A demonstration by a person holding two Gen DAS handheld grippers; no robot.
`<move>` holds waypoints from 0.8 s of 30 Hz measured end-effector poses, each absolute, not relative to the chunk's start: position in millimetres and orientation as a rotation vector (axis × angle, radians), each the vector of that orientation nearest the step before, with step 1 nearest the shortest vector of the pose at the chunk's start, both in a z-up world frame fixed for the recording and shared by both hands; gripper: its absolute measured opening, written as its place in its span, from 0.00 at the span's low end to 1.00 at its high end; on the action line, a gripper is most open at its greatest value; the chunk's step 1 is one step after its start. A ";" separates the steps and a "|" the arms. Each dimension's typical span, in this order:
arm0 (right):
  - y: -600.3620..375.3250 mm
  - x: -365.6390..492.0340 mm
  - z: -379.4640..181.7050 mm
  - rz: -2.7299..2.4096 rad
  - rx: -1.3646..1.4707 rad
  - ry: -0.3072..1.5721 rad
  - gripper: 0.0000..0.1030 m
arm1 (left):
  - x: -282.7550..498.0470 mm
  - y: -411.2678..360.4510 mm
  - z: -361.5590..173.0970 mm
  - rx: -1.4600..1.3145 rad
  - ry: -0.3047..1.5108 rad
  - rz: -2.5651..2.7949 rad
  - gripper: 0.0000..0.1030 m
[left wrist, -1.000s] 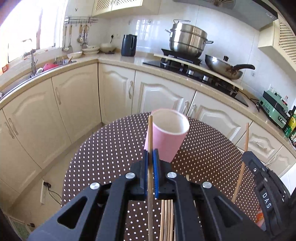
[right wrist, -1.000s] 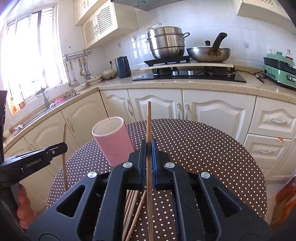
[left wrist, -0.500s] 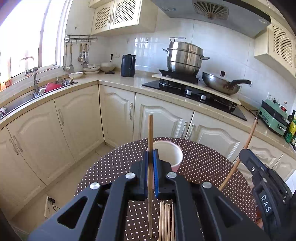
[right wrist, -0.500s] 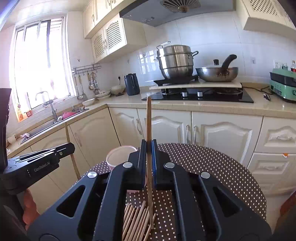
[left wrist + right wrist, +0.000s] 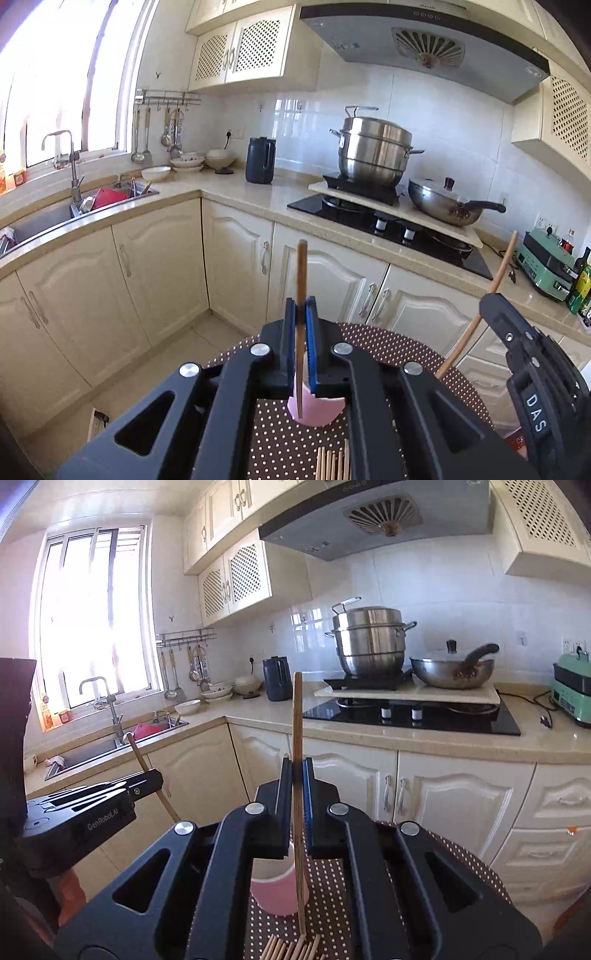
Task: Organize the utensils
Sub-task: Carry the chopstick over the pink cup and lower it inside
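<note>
Both claws have lifted since a moment ago. Left claw (image 5: 302, 343) and right claw (image 5: 296, 805) each pinch one upright chopstick (image 5: 301, 295) above the pink cup (image 5: 275, 895) on the dotted tabletop (image 5: 461, 853). Lowering each straight down, one at a time, should avoid the rim.

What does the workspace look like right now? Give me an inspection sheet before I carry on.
Surface: round table with a brown polka-dot cloth.
Job's things: pink cup upright on the table; loose chopsticks lying near the table's close edge.
Clutter: nothing seen on the visible part of the table.
Grippers: left tongs shut on a chopstick, held upright; right tongs shut on another chopstick, its lower end near the cup.
Cables: a black cord on the counter by the green appliance.
Surroundings: steel pot, wok, kettle, sink.
</note>
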State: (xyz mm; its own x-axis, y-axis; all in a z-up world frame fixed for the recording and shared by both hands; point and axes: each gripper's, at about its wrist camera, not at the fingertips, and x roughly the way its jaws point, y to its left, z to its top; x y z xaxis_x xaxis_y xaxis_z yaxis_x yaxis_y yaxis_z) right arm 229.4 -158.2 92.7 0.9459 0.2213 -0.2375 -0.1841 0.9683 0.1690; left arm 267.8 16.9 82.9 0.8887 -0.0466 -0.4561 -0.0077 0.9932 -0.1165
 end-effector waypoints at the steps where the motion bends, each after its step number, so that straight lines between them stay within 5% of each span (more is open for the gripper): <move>1: -155.5 231.5 99.3 0.209 0.142 0.248 0.06 | 267.5 16.8 87.5 -0.113 0.466 -0.022 0.06; 15: -136.2 252.0 170.8 0.255 0.117 0.150 0.06 | 272.0 12.7 165.7 -0.109 0.330 -0.013 0.06; 24: -129.9 268.8 165.1 0.269 0.113 0.131 0.06 | 296.4 11.1 160.7 -0.126 0.360 -0.022 0.06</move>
State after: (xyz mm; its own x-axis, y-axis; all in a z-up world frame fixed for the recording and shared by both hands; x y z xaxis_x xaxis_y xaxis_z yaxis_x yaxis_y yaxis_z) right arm 268.8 -129.9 165.1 0.9557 0.2714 -0.1140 -0.2567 0.9579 0.1282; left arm 296.4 11.1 160.7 0.9358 -0.0434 -0.3499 -0.0014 0.9919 -0.1268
